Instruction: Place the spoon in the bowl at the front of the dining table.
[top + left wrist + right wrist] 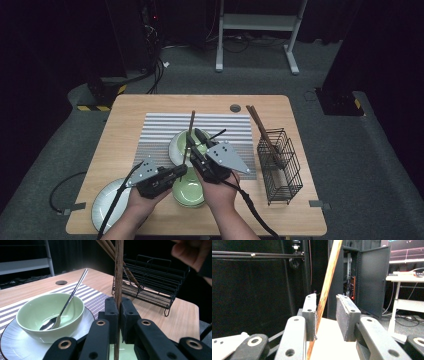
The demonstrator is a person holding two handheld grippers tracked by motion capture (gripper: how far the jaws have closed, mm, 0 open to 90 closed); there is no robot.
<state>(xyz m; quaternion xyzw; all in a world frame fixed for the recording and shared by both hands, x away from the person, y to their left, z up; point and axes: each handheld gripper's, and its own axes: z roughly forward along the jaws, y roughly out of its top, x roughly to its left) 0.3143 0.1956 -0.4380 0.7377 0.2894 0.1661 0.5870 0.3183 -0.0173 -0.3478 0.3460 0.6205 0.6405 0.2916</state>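
1. Nearest the person, the left gripper (pixel 176 173) has its jaws pressed shut on a single wooden chopstick (pixel 118 277). In the left gripper view the stick stands upright between the two pads, clamped low on its length. I judge the tight, low grip is there to steady the stick while the other hand lets go.
2. Just beyond and to the right, the right gripper (pixel 196 139) has its jaws partly open. In the right gripper view the chopstick leans against the left pad while the right pad stands clear of it, so this gripper is not clamping it. This looks like a hand-over between the grippers.
3. The chopstick is thin, straight, dark brown, with a visible grain, and rises well above both grippers.
4. Beneath the grippers lies a green dish (pixel 188 191), with a white plate (pixel 106 207) to the left gripper's left.
5. Past the left gripper's jaws sits a green bowl (pixel 50 315) on a white saucer (pixel 15 347), a metal spoon (pixel 65 305) resting inside it.
6. Farther off, to the right of both grippers, a black wire basket (pixel 280 167) holds more chopsticks (pixel 262 131), probably where this one belongs.
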